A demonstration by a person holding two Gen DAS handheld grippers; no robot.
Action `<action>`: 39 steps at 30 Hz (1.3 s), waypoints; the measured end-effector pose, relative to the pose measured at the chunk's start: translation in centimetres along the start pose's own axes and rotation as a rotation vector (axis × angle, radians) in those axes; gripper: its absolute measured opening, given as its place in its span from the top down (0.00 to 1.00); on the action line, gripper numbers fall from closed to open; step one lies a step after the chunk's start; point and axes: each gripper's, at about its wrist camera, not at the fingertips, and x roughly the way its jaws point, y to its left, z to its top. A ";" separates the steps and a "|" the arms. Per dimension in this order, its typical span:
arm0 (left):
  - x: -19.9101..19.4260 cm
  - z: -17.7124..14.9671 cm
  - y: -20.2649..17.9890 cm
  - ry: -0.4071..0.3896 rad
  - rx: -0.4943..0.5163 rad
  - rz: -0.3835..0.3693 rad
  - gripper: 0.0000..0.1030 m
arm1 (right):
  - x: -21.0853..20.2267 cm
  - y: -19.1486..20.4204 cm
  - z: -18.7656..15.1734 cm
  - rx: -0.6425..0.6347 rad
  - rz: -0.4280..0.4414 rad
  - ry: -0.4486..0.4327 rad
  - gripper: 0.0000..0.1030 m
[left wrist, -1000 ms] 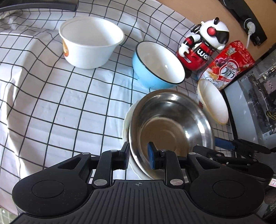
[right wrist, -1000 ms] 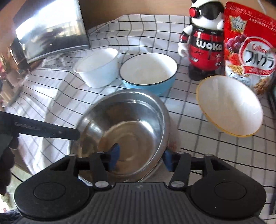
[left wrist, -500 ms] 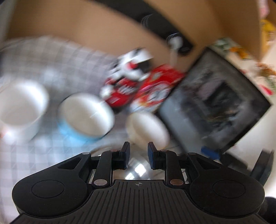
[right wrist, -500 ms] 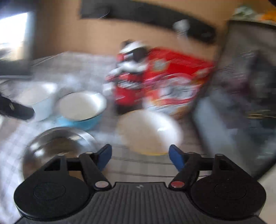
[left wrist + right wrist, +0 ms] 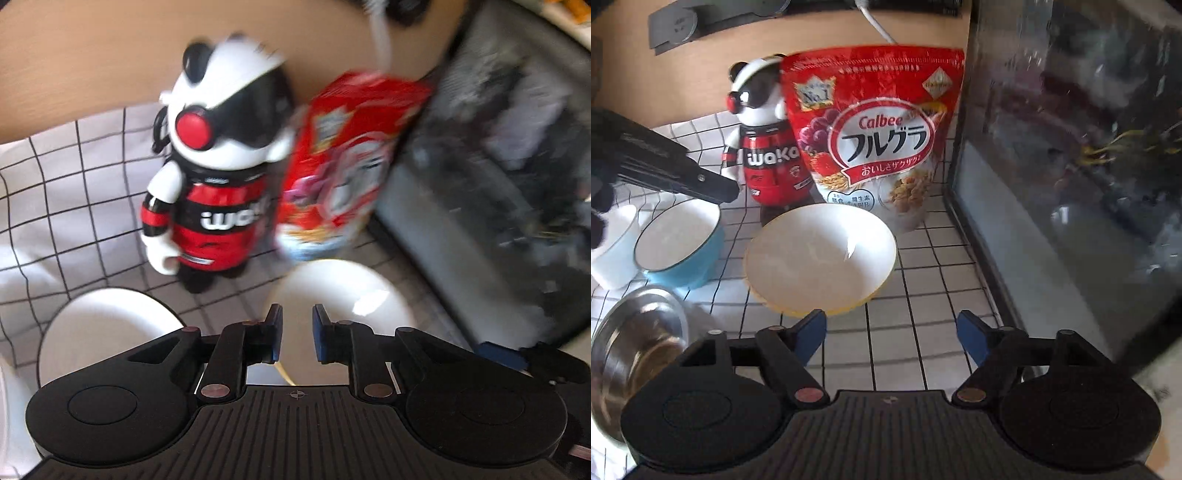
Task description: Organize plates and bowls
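A white bowl with a yellow rim sits on the checked cloth in front of a red cereal bag. My right gripper hovers at the bowl's near right; its jaws stand wide and are closing, with only cloth between them. My left gripper hangs over the same bowl; its jaws are closing to a narrow gap with nothing pressed between the pads. From the left in the right wrist view, a black finger of it reaches over the blue bowl. A steel bowl lies at the lower left, and a white bowl beyond it.
A red, black and white robot toy and the cereal bag stand right behind the bowls. A dark glass-fronted box walls off the right side. A brown wall with a black power strip closes the back.
Both views have swung right, away from the steel bowl and onto the yellow-rimmed bowl. The left jaws stand a little narrower. The right jaws stand wider than a second ago.
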 end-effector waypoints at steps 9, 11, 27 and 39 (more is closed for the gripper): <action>7.4 0.8 2.5 0.200 -0.088 0.008 0.75 | 7.3 -1.4 1.5 0.184 0.149 0.075 0.39; 8.5 0.6 2.5 0.223 -0.080 -0.007 0.75 | 8.5 -1.8 1.6 0.229 0.180 0.102 0.39; 12.4 -0.2 -3.4 0.436 0.089 -0.043 0.67 | 9.9 -3.2 -0.4 0.323 0.191 0.196 0.76; 11.6 -6.2 -11.6 0.547 0.188 -0.117 0.67 | 2.1 -7.8 -9.3 0.360 0.080 0.208 0.76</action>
